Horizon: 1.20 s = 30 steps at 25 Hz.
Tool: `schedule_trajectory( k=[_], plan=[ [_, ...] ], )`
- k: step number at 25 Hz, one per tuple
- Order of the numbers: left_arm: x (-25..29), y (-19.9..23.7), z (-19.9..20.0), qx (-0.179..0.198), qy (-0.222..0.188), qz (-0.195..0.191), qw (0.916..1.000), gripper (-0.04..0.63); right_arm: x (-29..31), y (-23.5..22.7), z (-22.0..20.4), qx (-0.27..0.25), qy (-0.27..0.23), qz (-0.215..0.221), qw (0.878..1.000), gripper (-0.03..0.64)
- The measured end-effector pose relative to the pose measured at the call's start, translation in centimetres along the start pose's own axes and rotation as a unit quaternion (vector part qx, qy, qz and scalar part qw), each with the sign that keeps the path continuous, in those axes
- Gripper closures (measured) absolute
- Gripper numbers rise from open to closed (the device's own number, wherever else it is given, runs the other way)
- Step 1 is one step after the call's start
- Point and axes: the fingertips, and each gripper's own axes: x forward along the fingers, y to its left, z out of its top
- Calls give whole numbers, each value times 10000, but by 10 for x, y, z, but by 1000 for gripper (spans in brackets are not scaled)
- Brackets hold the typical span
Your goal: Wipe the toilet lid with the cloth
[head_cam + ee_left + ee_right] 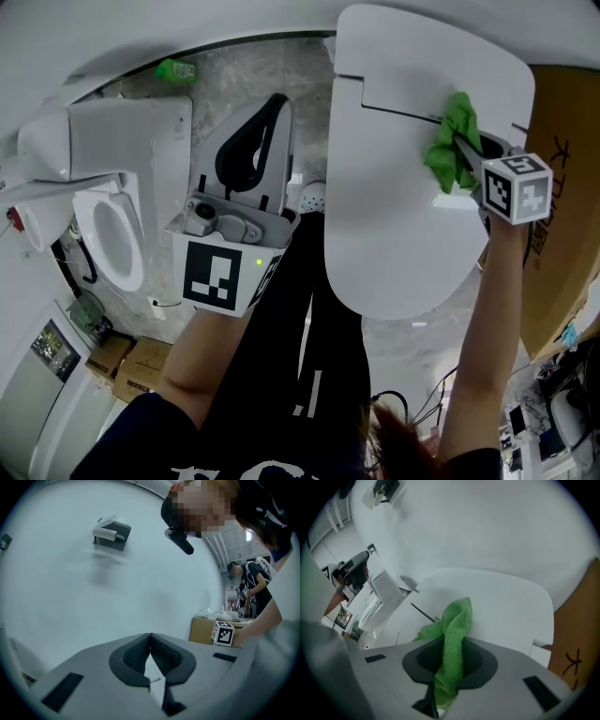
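White wall, grey floor. Toilet lid (403, 234) below me. My right claw (466, 157) clamps green cloth (448, 150) at lid's hinge end. My left claw (150, 639) closed, empty, aside. Best: press flat, long overlapping strokes toward front.

The left gripper (150, 639) is a grey plastic shell with black bumpy pads (133, 657) in a dark hollow; the right gripper (449, 648) has the same grey shell and dark hollow. The left cube (223, 274) is white with black square marks and a tiny green light (259, 263); the right cube (516, 187) has black square marks too. The person wears a dark shirt (169, 441) with short sleeves and white letters, and black trousers (305, 309); both arms are bare.
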Motion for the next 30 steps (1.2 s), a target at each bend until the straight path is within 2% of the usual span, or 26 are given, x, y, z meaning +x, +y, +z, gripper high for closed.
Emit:
schedule_trajectory(
  k=[15, 24, 30],
  plan=[
    [-1, 26, -13, -79, -65, 46, 9999, 575, -2, -52, -38, 177, 206, -444, 9986, 531],
    [10, -6, 0, -78, -63, -80, 9999, 575, -38, -90, -54, 158, 229, -625, 9977, 531],
    [8, -5, -2, -78, -47, -67, 9999, 575, -45, -106, -63, 235, 269, -737, 9966, 531]
  ],
)
